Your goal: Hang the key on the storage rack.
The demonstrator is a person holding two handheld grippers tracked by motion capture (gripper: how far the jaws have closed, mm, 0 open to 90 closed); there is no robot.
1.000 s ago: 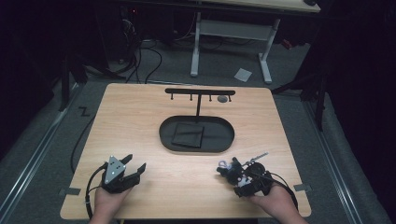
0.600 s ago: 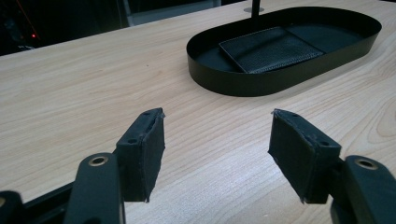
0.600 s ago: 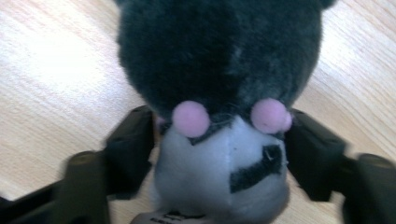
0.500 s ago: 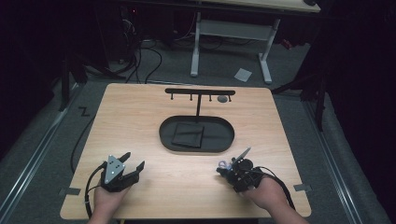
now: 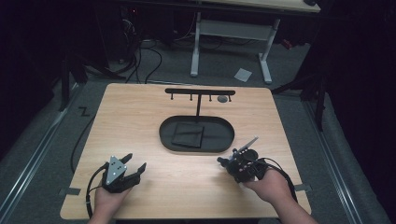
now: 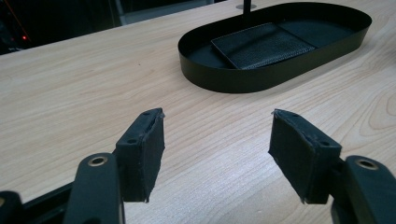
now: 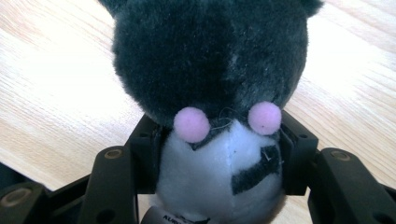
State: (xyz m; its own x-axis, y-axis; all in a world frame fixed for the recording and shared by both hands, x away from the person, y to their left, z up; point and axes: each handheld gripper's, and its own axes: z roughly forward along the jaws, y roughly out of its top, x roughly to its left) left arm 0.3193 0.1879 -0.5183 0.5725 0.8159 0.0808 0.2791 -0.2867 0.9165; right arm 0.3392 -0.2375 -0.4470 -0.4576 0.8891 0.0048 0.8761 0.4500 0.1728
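Close up, in the right gripper view: right gripper [image 7: 219, 154], jaws just closed, clamped on the white belly of a dark plush toy [image 7: 210, 70] with pink cheeks, above the desk [image 7: 56, 84]. Seen from the high view, merely a dark lump. Left gripper [image 6: 217, 154] idle, jaws wide apart, nothing between. Farther off, black oval tray [image 6: 280, 74] holding a dark square pad [image 6: 261, 44].

mat [image 5: 188, 134] in tray [image 5: 224, 145], rack [image 5: 200, 92] behind
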